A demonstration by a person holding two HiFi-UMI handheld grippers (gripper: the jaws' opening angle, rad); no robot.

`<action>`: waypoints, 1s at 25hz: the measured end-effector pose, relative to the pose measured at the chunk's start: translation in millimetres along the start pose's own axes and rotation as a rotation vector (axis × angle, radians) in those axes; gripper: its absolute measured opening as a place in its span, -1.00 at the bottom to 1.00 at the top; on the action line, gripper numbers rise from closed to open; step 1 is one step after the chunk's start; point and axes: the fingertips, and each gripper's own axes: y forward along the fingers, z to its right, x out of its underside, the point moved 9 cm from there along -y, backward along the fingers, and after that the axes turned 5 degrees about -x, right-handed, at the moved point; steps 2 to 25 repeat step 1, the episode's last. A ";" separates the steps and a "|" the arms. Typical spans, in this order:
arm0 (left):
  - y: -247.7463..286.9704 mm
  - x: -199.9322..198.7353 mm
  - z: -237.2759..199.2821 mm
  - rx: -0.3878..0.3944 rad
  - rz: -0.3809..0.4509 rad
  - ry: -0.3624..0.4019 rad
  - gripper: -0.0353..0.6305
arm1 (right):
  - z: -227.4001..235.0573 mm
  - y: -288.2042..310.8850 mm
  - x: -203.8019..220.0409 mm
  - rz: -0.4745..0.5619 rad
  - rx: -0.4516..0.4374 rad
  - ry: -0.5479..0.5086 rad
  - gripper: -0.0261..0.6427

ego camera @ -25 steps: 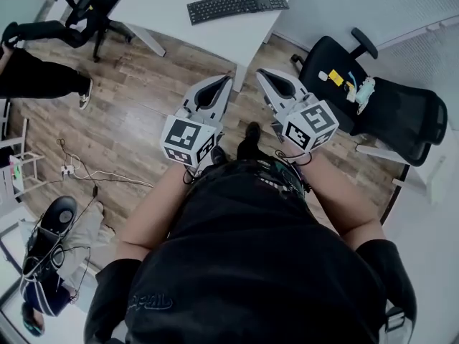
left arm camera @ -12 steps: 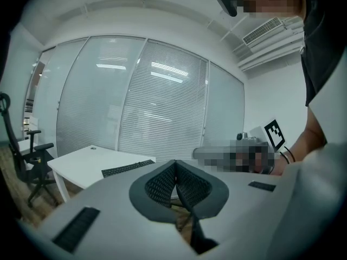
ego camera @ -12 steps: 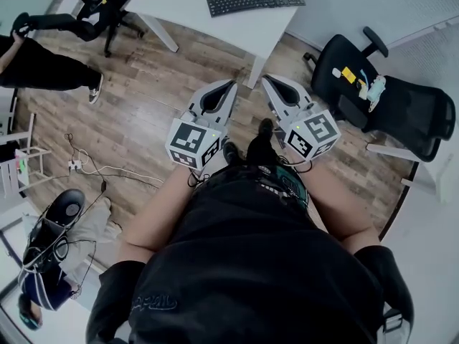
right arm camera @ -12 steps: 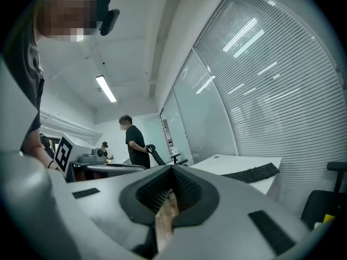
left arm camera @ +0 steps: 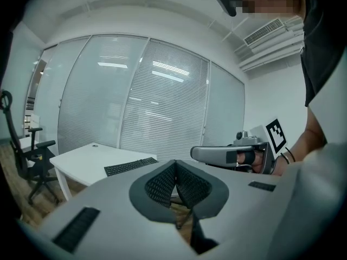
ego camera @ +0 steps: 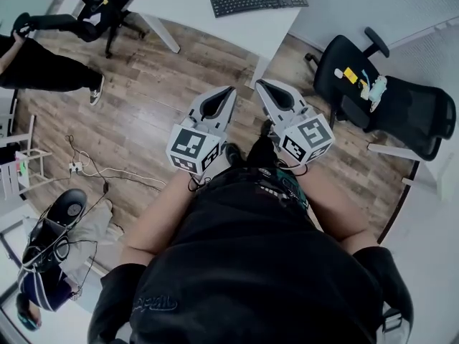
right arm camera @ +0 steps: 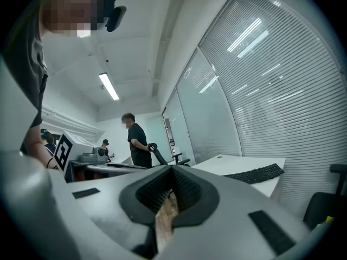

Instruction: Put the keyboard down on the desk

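Shifted rightward in view, keyboard lies left-to-right on desk; left gripper, right gripper fingers pressed together.

The person wears a black short-sleeved shirt with faint lettering on the left sleeve, and dark shoes. The left gripper and the right gripper have light grey shells with long pointed jaws, black ribbed pads inside, and black rectangular patches on top. At the back of each sits a white cube with black square markers.
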 end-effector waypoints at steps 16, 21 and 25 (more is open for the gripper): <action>-1.2 -0.1 -0.7 0.002 0.002 -0.002 -0.85 | -2.2 0.3 0.4 -0.002 -0.001 0.000 -0.85; -1.2 -0.1 -0.7 0.002 0.002 -0.002 -0.85 | -2.2 0.3 0.4 -0.002 -0.001 0.000 -0.85; -1.2 -0.1 -0.7 0.002 0.002 -0.002 -0.85 | -2.2 0.3 0.4 -0.002 -0.001 0.000 -0.85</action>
